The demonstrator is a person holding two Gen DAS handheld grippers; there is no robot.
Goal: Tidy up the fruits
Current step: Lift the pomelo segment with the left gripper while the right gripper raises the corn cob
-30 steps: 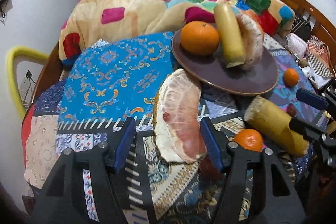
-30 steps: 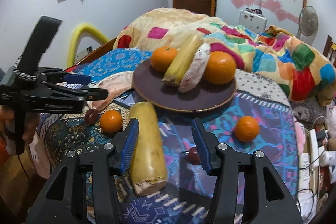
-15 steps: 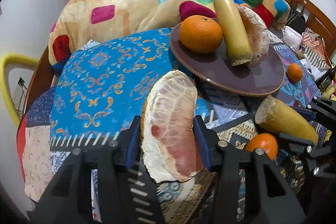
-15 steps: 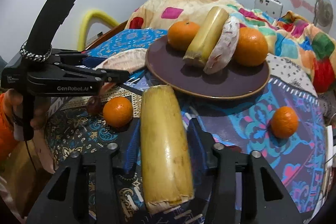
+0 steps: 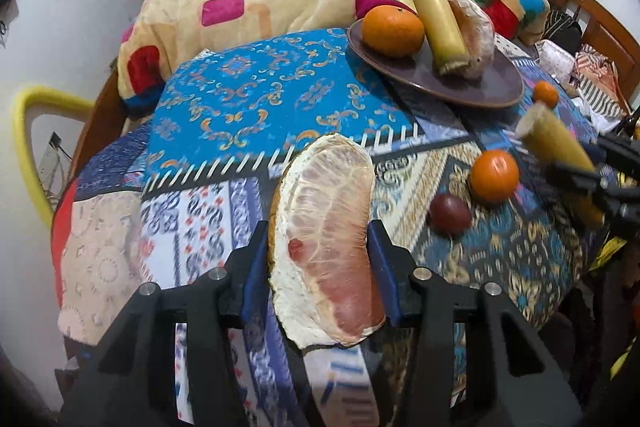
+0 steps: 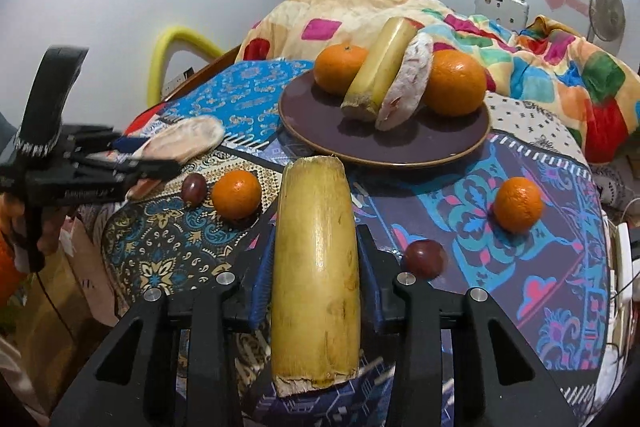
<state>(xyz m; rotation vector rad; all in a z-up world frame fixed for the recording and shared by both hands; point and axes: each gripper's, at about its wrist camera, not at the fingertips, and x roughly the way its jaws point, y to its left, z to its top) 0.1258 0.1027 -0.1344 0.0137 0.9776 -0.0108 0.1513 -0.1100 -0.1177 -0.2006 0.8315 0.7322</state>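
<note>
My left gripper (image 5: 318, 255) is shut on a peeled pink pomelo segment (image 5: 328, 239), held just above the patterned bedcover; from the right wrist view the segment (image 6: 188, 141) shows at the far left in that gripper (image 6: 144, 155). My right gripper (image 6: 316, 267) has a thick yellow sugarcane piece (image 6: 316, 211) between its pads, which press on it as the jaws are closing; the left wrist view shows the piece (image 5: 552, 143) tilted up off the cover. The brown plate (image 6: 420, 143) behind carries two oranges, another cane piece and another pomelo segment.
Loose on the cover lie a small orange (image 6: 236, 194) beside a dark red fruit (image 6: 194, 189), a second orange (image 6: 518, 203) and another dark red fruit (image 6: 424, 259). A bunched colourful blanket (image 6: 540, 75) rises behind the plate. The wooden bed frame (image 5: 580, 3) runs along the right.
My left gripper closed on the pomelo segment and drew it back from the plate. The right gripper's jaws closed onto the sugarcane piece, which now sits centred between them and raised.
</note>
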